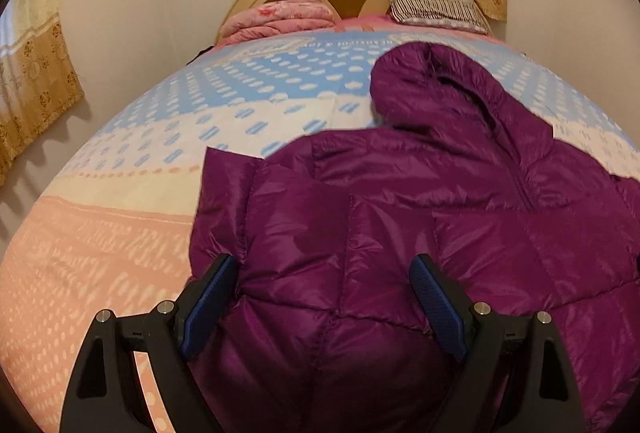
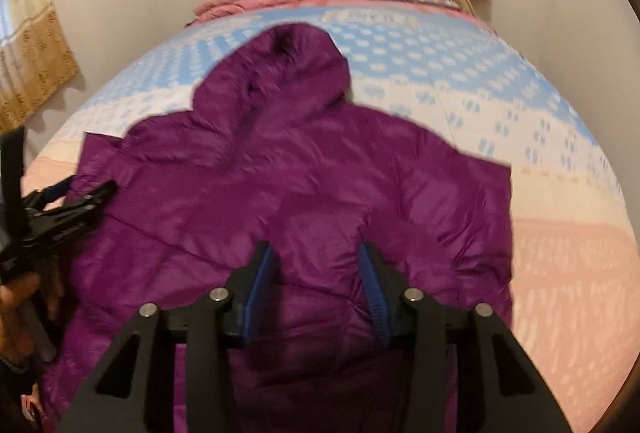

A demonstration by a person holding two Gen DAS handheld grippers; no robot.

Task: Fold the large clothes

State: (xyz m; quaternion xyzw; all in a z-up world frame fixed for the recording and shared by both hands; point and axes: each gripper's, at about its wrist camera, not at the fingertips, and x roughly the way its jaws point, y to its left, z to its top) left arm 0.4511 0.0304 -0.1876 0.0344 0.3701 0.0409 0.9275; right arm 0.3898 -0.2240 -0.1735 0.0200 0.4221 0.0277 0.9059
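Folding has barely begun: our jacket (image 2: 280, 173) lies flat on the bed (image 2: 560, 253), hood at twelve o'clock, left claw (image 1: 324, 273) wide, right claw (image 2: 316, 257) narrower, both empty.

Purple puffer jacket (image 2: 288, 169) w/ hood (image 2: 280, 69), lying flat, sleeves folded in, hood toward headboard end.

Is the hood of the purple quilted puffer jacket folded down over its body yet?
No. In the right wrist view the hood lies spread flat on the patterned bedsheet, pointing away from the purple quilted puffer jacket body.
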